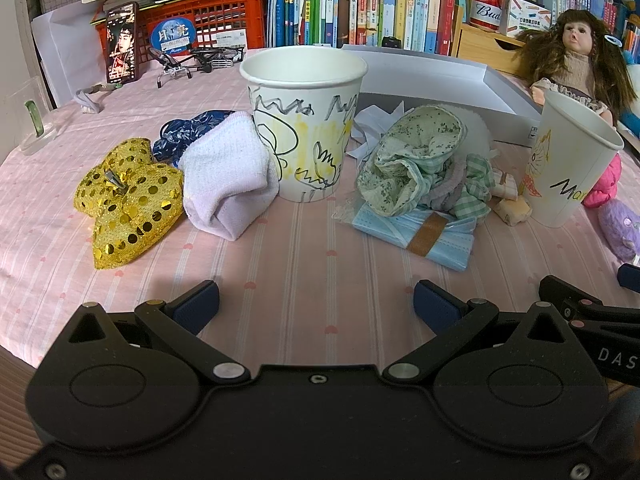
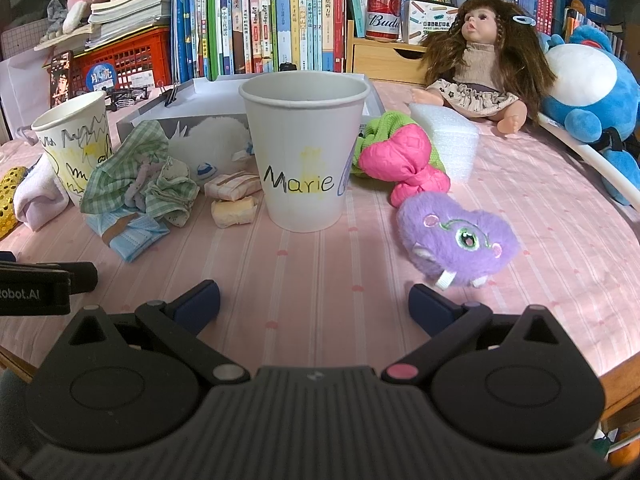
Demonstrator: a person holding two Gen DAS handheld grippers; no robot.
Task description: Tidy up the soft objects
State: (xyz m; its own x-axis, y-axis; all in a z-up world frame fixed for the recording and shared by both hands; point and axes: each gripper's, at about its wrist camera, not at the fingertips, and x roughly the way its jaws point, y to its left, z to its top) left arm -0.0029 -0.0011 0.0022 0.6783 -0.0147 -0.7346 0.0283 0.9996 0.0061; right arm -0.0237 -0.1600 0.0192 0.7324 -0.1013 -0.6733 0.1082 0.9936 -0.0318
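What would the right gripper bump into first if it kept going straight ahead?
Probably the paper cup marked Marie. It stands straight ahead of the open right gripper, with bare tablecloth between them.

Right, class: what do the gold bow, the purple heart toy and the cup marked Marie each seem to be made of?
Gold bow: glittery fabric or mesh with shiny sequin discs that catch the light.
Purple heart toy: plush, judging by its fuzzy pile and embroidered eye.
Cup marked Marie: matte white paper, probably, given its rolled rim and marker drawing.

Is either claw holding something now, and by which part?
No. The left claw and right claw are both open, with only the pink tablecloth showing between their fingers.
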